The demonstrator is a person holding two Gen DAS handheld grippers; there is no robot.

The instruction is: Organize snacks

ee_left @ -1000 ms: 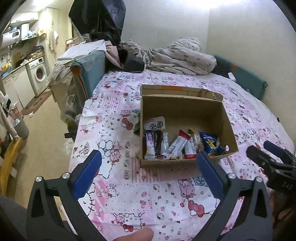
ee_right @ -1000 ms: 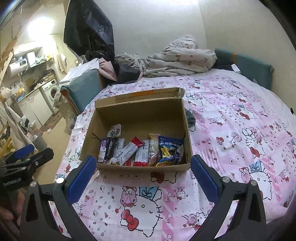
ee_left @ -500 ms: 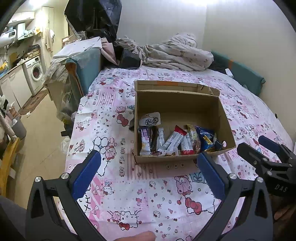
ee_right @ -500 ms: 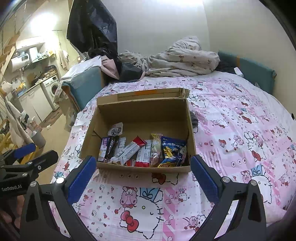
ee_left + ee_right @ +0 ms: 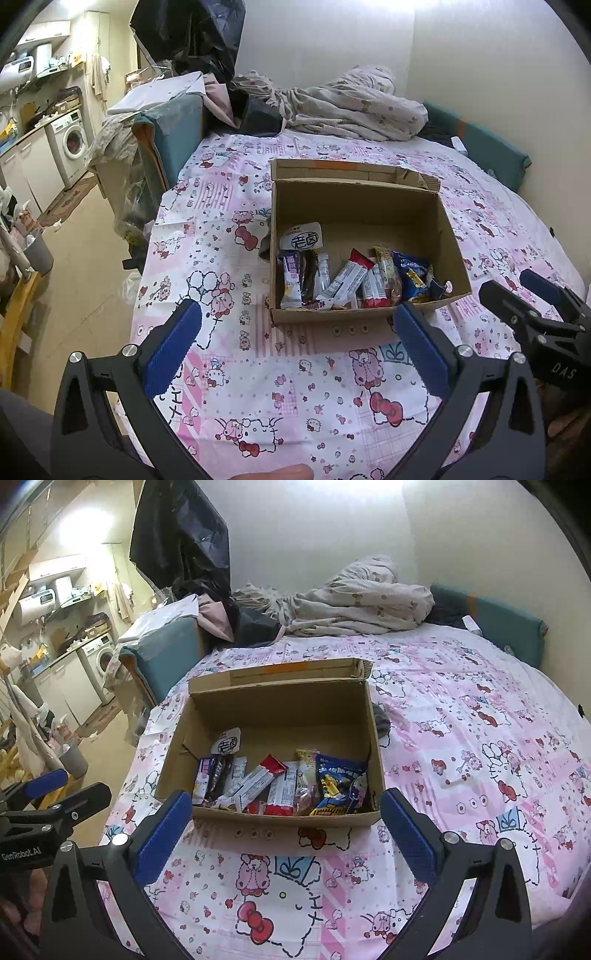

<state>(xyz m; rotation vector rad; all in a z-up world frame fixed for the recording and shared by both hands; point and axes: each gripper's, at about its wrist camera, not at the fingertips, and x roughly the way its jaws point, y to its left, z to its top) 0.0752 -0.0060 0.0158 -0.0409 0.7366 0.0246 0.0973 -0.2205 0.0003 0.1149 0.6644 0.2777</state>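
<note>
left wrist: looks forward and down over the bed from its near-left | right wrist: same facing, further right | range: near | shared: cardboard box, bedsheet

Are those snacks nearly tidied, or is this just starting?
Judging by now, it is well along: the snacks all lie inside the cardboard box, bunched along its near wall. Nothing is in hand; the left gripper and right gripper are open and empty. Perhaps only neatening remains.

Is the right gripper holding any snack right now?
No, the right gripper is open and empty, and the snacks lie in the cardboard box.
</note>
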